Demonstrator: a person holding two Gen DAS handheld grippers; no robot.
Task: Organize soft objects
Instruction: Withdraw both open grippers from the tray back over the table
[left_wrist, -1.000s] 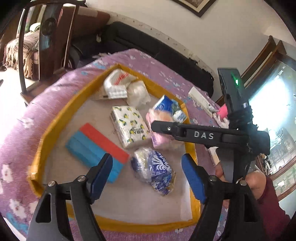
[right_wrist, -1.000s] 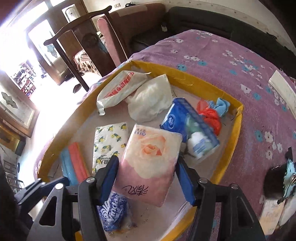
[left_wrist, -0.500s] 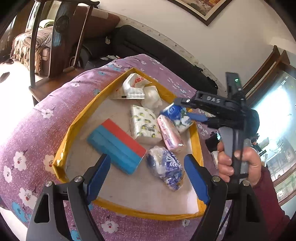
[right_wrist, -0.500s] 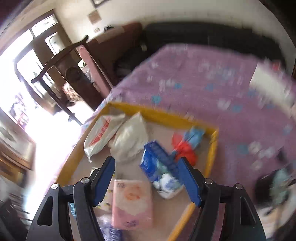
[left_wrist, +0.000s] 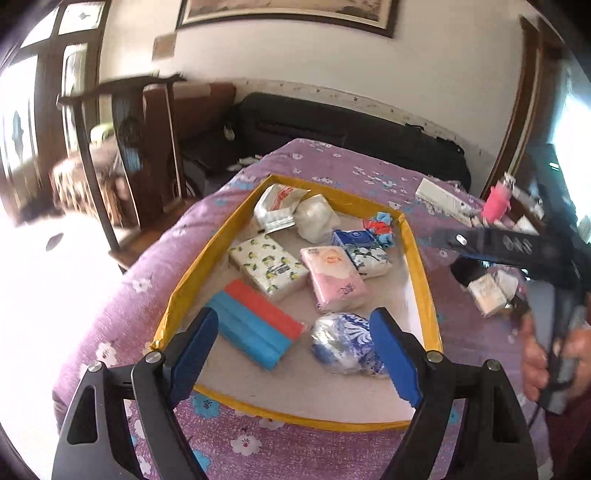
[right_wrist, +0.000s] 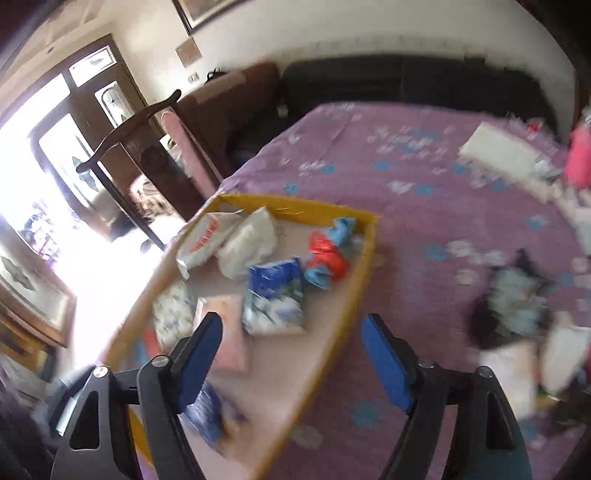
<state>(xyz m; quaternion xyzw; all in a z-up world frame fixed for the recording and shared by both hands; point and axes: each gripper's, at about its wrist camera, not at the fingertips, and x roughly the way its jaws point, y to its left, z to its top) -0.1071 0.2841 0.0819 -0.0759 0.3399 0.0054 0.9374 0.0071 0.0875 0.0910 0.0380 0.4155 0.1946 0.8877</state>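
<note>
A yellow-rimmed tray (left_wrist: 416, 258) on the purple bed holds soft packs: a pink tissue pack (left_wrist: 334, 278), a lemon-print pack (left_wrist: 267, 265), a blue tissue pack (left_wrist: 364, 247), a red-and-blue sponge (left_wrist: 255, 328), a blue-and-white wrapped pack (left_wrist: 343, 343), white bags (left_wrist: 291, 210) and a red-and-blue cloth (left_wrist: 380, 227). My left gripper (left_wrist: 295, 354) is open and empty above the tray's near end. My right gripper (right_wrist: 295, 360) is open and empty, over the tray's right rim (right_wrist: 354, 291); it also shows in the left wrist view (left_wrist: 517, 247).
Right of the tray, the flowered purple cover (right_wrist: 406, 184) carries a white box (right_wrist: 506, 158), a pink object (left_wrist: 496, 203) and a loose pile of small things (right_wrist: 517, 306). A dark sofa (left_wrist: 351, 129) and wooden chairs (left_wrist: 122, 147) stand beyond the bed.
My right gripper let go of the pink tissue pack, which now lies in the tray, and has swung back and to the right. My left gripper has pulled back and up.
</note>
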